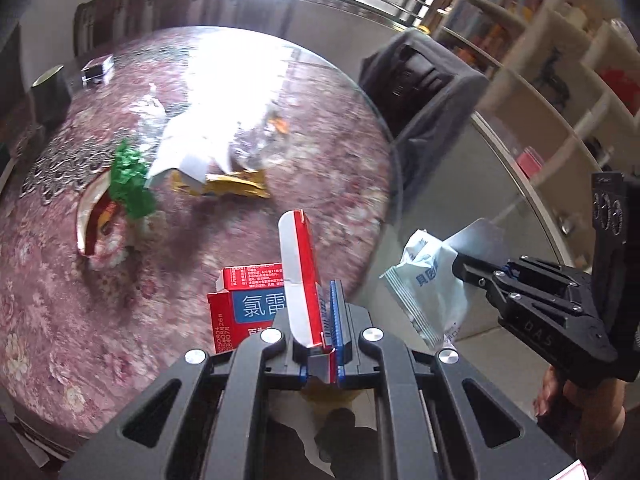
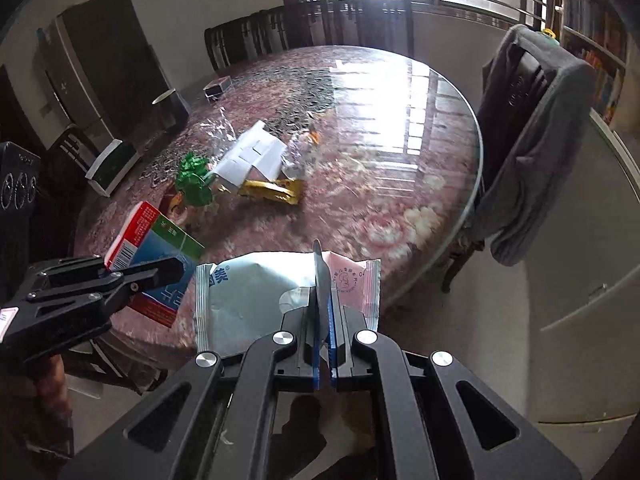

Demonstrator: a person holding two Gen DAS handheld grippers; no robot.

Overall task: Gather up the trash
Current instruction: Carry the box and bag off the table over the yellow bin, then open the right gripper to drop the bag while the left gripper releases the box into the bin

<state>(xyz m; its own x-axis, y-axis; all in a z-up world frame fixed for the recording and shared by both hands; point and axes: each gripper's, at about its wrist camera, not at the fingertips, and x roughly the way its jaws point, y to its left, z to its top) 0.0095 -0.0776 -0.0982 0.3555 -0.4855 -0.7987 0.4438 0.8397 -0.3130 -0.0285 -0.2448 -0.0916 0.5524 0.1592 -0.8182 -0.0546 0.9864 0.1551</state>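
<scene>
My left gripper (image 1: pixel 320 300) is shut on a red and blue cardboard box (image 1: pixel 248 308), held above the near edge of the round table (image 1: pixel 48 320); the box also shows in the right wrist view (image 2: pixel 156 248). My right gripper (image 2: pixel 326 280) is shut on a pale blue and pink plastic wrapper (image 2: pixel 256 292), held off the table's near edge; the wrapper shows in the left wrist view (image 1: pixel 428 280). On the table lie a green foil wrapper (image 2: pixel 194 180), white paper (image 2: pixel 250 156), a yellow wrapper (image 2: pixel 272 192) and clear plastic (image 2: pixel 300 148).
A chair draped with a grey garment (image 2: pixel 532 140) stands at the table's right. A dark cup (image 2: pixel 170 110), a small box (image 2: pixel 218 87) and a green and white box (image 2: pixel 112 166) sit at the table's far left. Shelves (image 1: pixel 560 60) line the right wall.
</scene>
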